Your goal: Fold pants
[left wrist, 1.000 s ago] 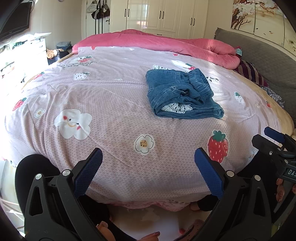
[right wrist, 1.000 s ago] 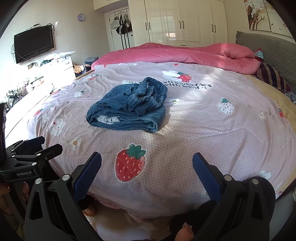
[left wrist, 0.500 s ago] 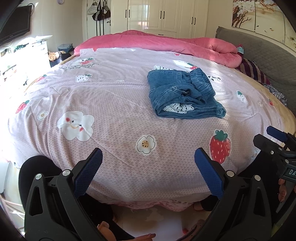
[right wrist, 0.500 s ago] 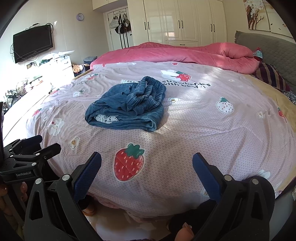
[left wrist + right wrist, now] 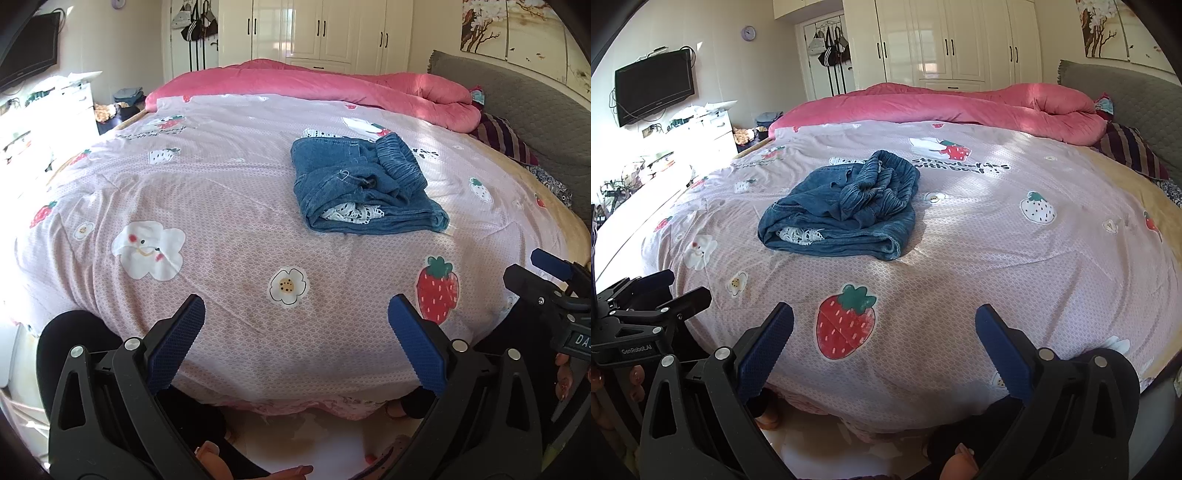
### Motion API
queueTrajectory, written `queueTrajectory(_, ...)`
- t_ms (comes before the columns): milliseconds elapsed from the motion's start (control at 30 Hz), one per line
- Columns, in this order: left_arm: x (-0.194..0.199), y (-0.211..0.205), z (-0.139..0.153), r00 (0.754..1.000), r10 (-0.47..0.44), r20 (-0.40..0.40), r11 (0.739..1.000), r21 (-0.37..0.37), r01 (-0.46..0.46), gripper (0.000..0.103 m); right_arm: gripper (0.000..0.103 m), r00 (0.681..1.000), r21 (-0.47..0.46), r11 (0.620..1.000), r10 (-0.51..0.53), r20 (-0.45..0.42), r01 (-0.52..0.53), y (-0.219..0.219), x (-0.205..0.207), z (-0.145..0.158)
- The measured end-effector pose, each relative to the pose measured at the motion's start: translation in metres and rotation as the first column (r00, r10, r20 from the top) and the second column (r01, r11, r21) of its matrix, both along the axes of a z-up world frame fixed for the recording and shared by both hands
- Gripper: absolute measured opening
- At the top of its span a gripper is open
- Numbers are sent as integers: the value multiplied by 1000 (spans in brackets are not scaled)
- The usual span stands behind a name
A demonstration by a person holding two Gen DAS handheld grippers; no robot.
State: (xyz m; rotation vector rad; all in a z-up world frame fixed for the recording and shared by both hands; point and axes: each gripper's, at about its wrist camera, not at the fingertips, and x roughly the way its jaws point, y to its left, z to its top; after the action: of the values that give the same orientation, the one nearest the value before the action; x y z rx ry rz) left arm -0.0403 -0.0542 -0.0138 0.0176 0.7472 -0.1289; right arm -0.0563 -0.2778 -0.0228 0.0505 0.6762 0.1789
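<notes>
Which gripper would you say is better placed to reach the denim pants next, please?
Slightly the right gripper: the pants lie right of centre before the left gripper. Both are open, off the bed.

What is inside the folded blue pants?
White lace trim peeks from the open front edge of the folded pants. How far it runs inside is covered by the denim.

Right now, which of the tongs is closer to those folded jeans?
Right, though only slightly. The right tongs sit almost straight in front of the jeans; the left tongs are off to their left. Both hang open at the bed's edge.
</notes>
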Motion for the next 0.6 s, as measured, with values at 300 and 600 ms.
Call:
queueTrajectory(300, 1, -2, -2, 1000, 3, -2, 1000, 11, -3, 93, 98, 1000, 1, 1000, -2, -4, 2, -2, -1, -1)
queueTrajectory(600, 3, -5, -6, 1000, 1, -16, 1000, 28, -1, 93, 98, 1000, 2, 1000, -6, -17, 6, -1, 2, -6)
